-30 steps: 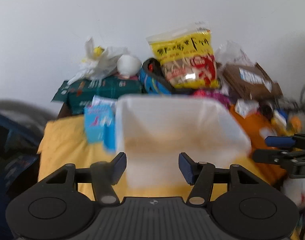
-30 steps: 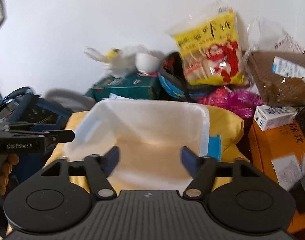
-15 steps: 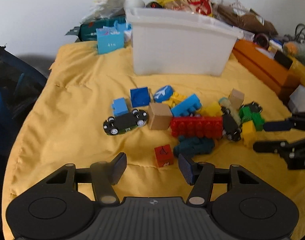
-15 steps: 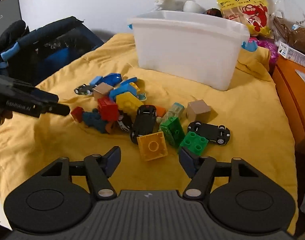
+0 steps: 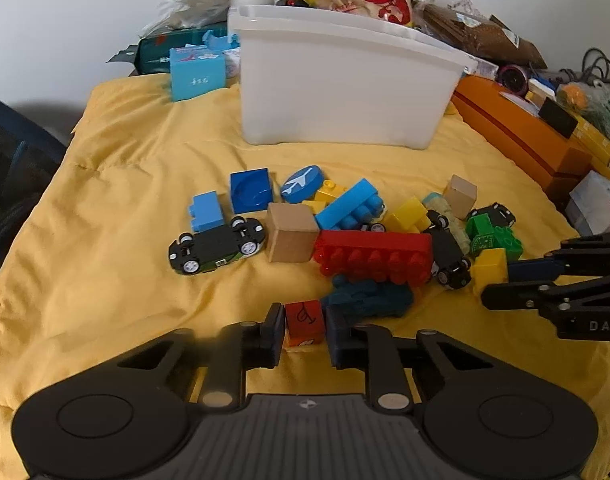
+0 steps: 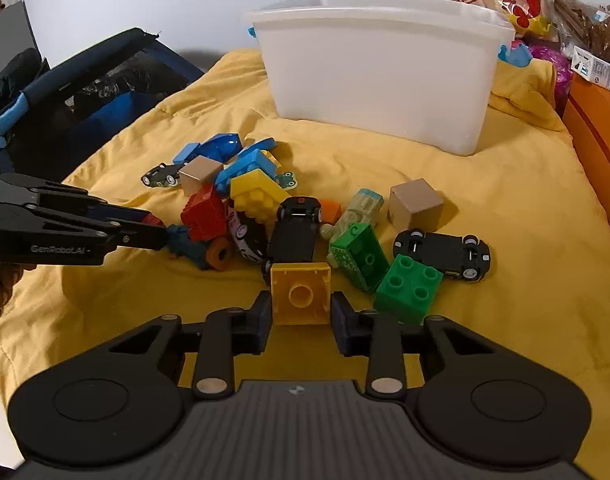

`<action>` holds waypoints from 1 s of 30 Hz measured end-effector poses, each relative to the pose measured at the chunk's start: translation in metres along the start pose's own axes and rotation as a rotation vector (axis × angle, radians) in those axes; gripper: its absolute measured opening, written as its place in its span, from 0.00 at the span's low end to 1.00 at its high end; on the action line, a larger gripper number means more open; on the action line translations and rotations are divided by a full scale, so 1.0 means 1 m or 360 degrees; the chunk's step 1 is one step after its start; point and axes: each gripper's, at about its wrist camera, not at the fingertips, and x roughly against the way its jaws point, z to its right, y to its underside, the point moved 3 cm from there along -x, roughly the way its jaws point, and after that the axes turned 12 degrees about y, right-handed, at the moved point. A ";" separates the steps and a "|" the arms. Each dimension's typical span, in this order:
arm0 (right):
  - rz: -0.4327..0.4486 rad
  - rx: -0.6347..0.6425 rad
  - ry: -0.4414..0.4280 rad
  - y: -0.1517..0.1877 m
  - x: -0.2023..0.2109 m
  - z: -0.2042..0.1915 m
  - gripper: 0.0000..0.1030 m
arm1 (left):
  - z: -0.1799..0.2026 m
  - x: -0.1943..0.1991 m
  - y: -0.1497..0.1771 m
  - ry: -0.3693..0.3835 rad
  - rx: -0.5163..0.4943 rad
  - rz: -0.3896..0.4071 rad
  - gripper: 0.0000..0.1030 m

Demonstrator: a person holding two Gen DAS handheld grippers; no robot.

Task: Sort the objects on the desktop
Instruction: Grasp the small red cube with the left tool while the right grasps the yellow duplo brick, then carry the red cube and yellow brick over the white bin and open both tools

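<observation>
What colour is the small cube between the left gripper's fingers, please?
Red cube, with a black mark, seen best in the left wrist view.

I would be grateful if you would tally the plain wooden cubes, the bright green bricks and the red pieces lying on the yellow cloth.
Wooden cubes: 2
Bright green bricks: 2
Red pieces: 2
Total: 6

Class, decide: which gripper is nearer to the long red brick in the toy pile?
Left. The left gripper is closing on a small red cube just in front of the long red brick; the right gripper, closing around a yellow brick, sits beyond the pile's far end.
</observation>
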 end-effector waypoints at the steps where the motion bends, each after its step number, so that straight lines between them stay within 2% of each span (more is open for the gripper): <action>1: 0.0002 -0.0006 -0.0006 0.000 0.002 0.001 0.34 | 0.000 0.002 0.000 -0.0003 -0.0002 0.0006 0.24; 6: 0.0055 -0.0064 0.0008 -0.002 0.018 0.007 0.34 | -0.003 0.018 -0.003 -0.0001 0.0040 0.0062 0.24; 10: 0.0109 -0.0140 0.0019 -0.010 0.033 0.013 0.34 | 0.003 0.037 -0.019 0.0006 0.0033 0.0149 0.24; 15: 0.0219 -0.0222 0.0009 -0.038 0.055 0.019 0.34 | 0.017 0.061 -0.059 0.0016 -0.0015 0.0278 0.24; 20: 0.0357 -0.0293 0.0008 -0.080 0.076 0.030 0.34 | 0.028 0.082 -0.109 0.0024 -0.0052 0.0392 0.24; 25: 0.0474 -0.0339 0.0015 -0.121 0.094 0.039 0.34 | 0.036 0.092 -0.156 0.0030 -0.0102 0.0422 0.24; 30: 0.0513 -0.0378 0.0034 -0.157 0.099 0.051 0.34 | 0.042 0.089 -0.195 0.0000 -0.0169 0.0420 0.24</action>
